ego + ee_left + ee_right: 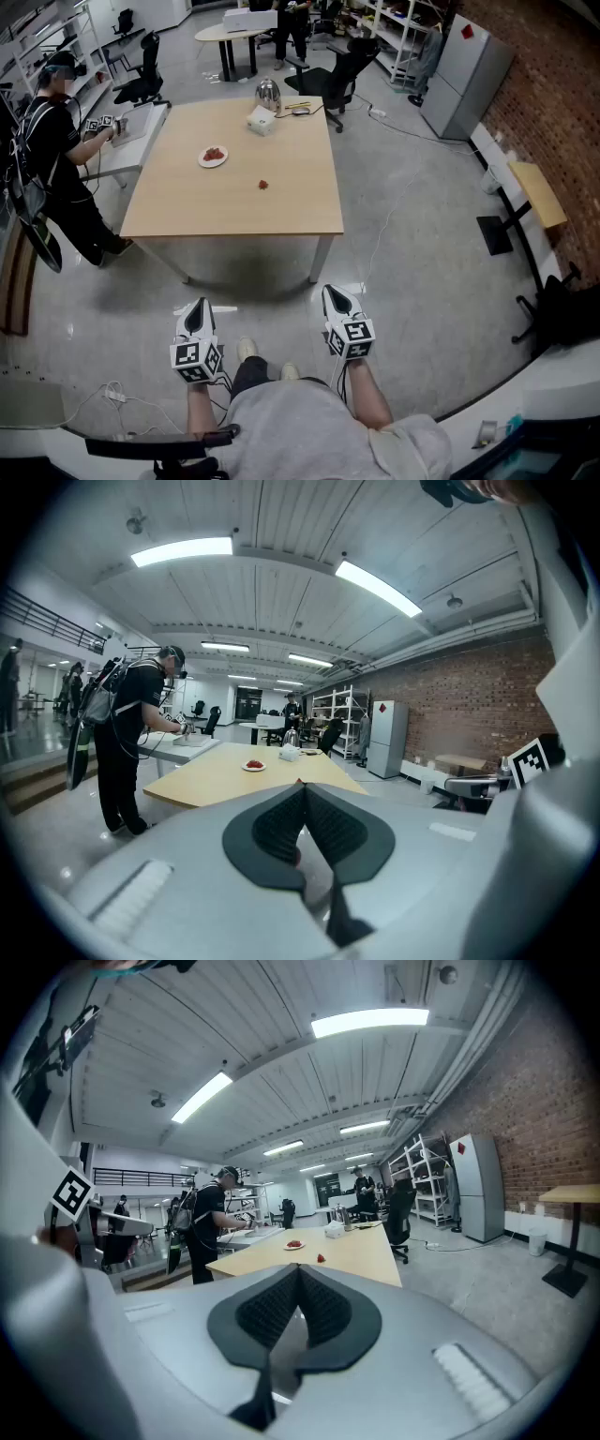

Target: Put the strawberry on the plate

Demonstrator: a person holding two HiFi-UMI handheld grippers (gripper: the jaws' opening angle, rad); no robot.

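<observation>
A loose red strawberry (263, 185) lies on the wooden table (291, 206), right of a white plate (213, 157) that holds red fruit. The same plate (253, 766) shows far off in the left gripper view, and plate (294, 1245) and strawberry (321, 1259) show in the right gripper view. Both grippers hang well short of the table, above the floor by the person's legs. My left gripper (195, 317) is shut with nothing in it, its pads (323, 829) touching. My right gripper (335, 300) is also shut and empty.
A metal kettle (268, 94) and a white box (261, 120) stand at the table's far end. A person in black (56, 159) works at a side desk on the left. Office chairs (337, 80), a fridge (464, 80) and a bench (536, 194) stand around the room.
</observation>
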